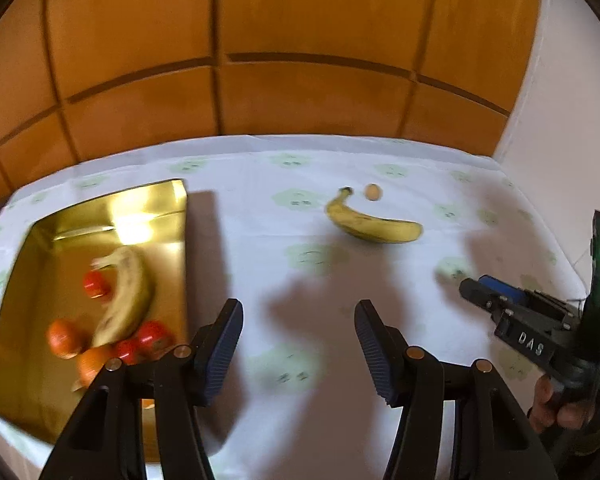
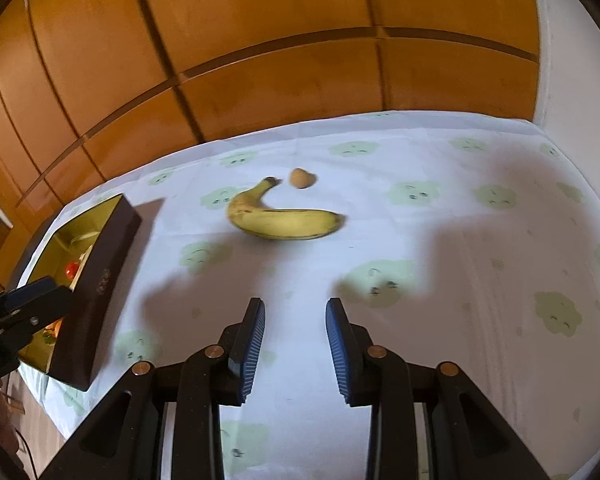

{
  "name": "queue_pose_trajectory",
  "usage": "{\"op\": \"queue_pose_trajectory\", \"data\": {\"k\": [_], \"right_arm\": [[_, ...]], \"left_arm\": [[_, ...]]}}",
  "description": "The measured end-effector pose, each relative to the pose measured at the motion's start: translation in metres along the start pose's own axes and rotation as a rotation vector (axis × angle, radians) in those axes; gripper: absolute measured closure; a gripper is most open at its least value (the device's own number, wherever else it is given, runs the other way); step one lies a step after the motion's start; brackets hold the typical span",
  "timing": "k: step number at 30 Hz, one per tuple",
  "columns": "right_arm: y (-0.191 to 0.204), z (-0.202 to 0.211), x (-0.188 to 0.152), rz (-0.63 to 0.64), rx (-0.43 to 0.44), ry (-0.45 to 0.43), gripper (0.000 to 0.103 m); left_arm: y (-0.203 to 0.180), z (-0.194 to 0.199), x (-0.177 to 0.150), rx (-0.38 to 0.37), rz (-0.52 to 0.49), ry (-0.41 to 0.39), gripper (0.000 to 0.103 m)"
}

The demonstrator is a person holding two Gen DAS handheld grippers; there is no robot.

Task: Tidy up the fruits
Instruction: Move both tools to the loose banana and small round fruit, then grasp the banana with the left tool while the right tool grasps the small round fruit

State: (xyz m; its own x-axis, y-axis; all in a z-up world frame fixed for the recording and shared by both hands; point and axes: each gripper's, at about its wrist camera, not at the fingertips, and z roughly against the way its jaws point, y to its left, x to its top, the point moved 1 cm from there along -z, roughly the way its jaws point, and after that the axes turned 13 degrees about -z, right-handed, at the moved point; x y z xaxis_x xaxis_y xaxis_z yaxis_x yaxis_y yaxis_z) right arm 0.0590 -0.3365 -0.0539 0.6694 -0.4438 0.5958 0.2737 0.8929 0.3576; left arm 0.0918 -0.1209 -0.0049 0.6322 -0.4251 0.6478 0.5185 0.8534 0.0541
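wood-panelled wall behind a desk point(image 2: 440, 208) under cloud-print cloth. loose yellow banana point(image 2: 284, 220) lies beside a small brown fruit point(image 2: 301, 178), well apart from the gold tray point(image 1: 100, 216) holding fruit. left tool point(image 1: 298, 346) and right tool point(image 2: 296, 346) both gape, empty. a hasty pinch could bruise the banana or knock the small fruit rolling.

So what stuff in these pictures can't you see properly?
- Small brown fruit beside the loose banana: too small to name, both views.
- Fruit in the gold tray: motion-blurred in the left view; the left gripper covers some.
- Right view: the tray's dark wall hides most contents.
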Motion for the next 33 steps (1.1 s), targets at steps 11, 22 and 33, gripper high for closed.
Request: {"op": "queue_pose_trajectory", "data": {"k": [11,22,33], "right_arm": [[-0.033,0.002,0.007,-0.044,-0.028,-0.003,0.071],[-0.067,0.002,0.02,-0.11,-0.025,-0.002,0.071],[-0.08,0.0,0.029,-0.133,-0.011,-0.009,0.071]], "left_arm": [[-0.014,-0.097,0.05,-0.272,0.239,0.171,0.051],[-0.015,-0.17,0.08,-0.267,0.561,0.264,0.035],[-0.035,-0.182,0.092,-0.151,0.43,0.287,0.055]]}}
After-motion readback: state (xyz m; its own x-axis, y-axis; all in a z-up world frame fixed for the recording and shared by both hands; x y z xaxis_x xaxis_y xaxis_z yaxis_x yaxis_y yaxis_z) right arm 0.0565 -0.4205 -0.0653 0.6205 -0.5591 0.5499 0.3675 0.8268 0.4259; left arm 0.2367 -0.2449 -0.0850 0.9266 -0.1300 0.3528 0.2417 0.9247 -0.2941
